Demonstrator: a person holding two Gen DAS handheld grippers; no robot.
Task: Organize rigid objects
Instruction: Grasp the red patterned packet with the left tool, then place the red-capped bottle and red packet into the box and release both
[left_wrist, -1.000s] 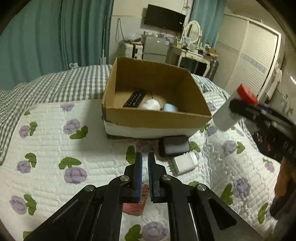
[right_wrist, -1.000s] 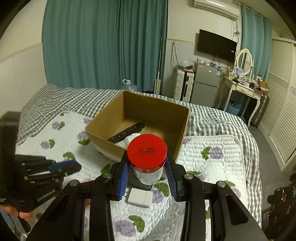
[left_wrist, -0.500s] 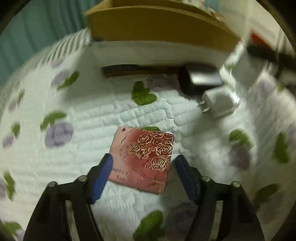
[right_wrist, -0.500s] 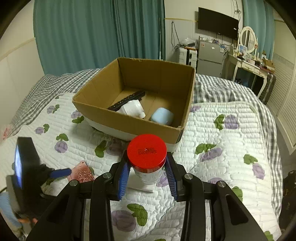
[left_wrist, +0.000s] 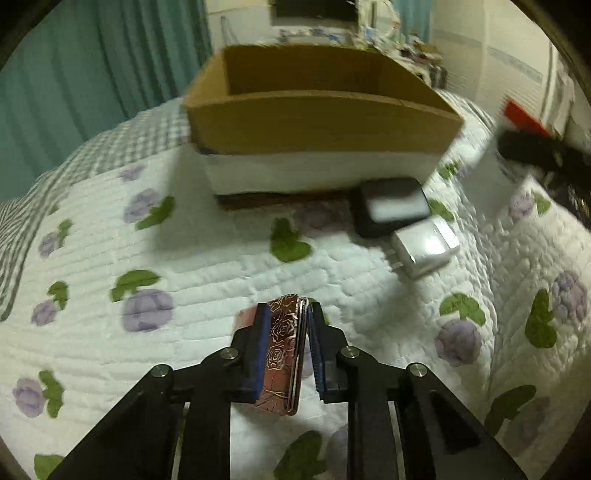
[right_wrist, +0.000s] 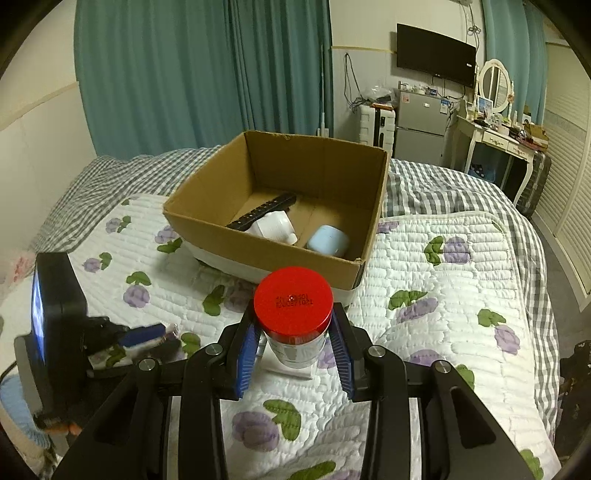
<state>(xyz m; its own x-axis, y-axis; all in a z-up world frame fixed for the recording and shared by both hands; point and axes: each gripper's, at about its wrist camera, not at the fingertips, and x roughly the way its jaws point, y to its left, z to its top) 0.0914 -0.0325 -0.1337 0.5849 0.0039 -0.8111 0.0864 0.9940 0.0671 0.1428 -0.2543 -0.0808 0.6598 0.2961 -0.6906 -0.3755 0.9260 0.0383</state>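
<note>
Left gripper (left_wrist: 285, 325) closing on a flat rose-embossed pink case (left_wrist: 282, 354) above the quilted floral bedspread (left_wrist: 207, 266); right gripper (right_wrist: 293, 345) clamped on a red-lidded clear jar (right_wrist: 293, 314) near the cardboard box (right_wrist: 258, 243).

Dim indoor light, soft shadow under the cardboard box (left_wrist: 321, 122); motion blur across left wrist view, right wrist view sharp; strong fisheye bending, dark vignette at corners

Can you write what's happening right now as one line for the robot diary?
left claw: closing on rose-pattern case | right claw: holding red-lid jar | cardboard box: remote, white bottle, blue case inside
</note>
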